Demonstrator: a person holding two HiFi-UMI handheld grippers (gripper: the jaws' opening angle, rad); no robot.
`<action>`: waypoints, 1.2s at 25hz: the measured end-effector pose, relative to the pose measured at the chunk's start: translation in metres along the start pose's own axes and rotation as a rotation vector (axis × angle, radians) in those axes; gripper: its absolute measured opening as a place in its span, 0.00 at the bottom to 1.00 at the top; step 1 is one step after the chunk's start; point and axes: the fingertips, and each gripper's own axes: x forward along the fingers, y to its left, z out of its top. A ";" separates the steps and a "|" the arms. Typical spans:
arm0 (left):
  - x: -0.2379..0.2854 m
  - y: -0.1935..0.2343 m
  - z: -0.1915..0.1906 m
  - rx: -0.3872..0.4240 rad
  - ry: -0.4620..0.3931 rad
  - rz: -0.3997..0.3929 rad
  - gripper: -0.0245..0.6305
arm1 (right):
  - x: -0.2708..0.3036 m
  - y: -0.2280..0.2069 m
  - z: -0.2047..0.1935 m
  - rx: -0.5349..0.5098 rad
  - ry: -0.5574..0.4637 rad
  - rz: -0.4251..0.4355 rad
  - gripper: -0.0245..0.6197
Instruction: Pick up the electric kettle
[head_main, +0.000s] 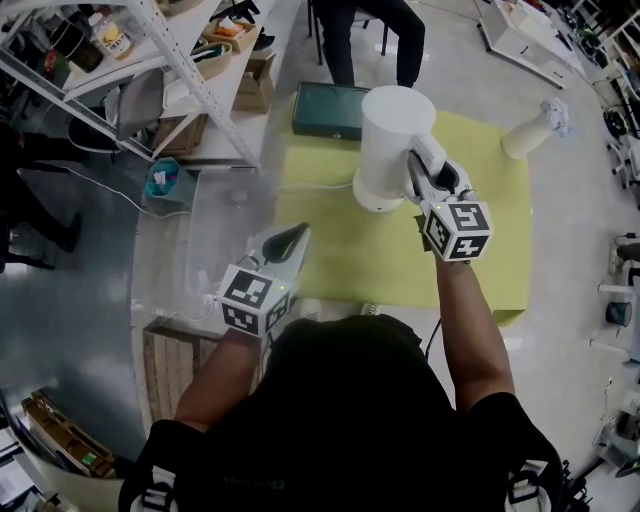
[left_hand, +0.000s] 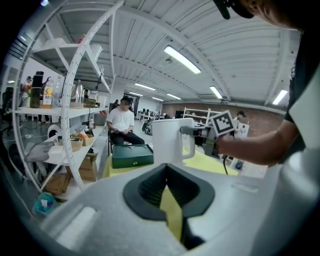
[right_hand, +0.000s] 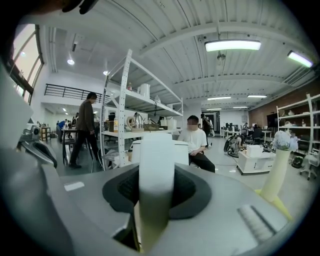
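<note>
The right hand-held gripper (head_main: 425, 170) is clenched on the smooth white handle (right_hand: 156, 180) of the electric kettle (head_main: 390, 135), a plain matte cylinder over the yellow mat (head_main: 340, 250). I can't quite judge whether its base is clear of the mat. The lift looks to be in hand, and the next move calls for a steady, upright rise. The left hand-held gripper (head_main: 288, 240) hangs idle, jaws parted on nothing.

A large open workshop-style lab hall, with a ribbed metal ceiling (left_hand: 150, 45) carrying strip lights (right_hand: 232, 45), white open metal shelving (right_hand: 145, 103) loaded with boxes and bottles (a person (left_hand: 121, 126) sits beside it), a glossy grey floor (head_main: 80, 300) and distant workbenches (right_hand: 254, 161).
</note>
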 end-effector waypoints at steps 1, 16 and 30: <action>0.002 -0.001 0.000 0.003 0.000 -0.005 0.04 | -0.002 -0.001 0.000 0.003 -0.002 -0.003 0.22; 0.043 -0.039 0.008 0.053 0.025 -0.087 0.04 | -0.048 -0.056 -0.017 0.052 0.004 -0.095 0.22; 0.083 -0.081 0.005 0.059 0.054 -0.127 0.04 | -0.082 -0.120 -0.031 0.074 0.005 -0.171 0.22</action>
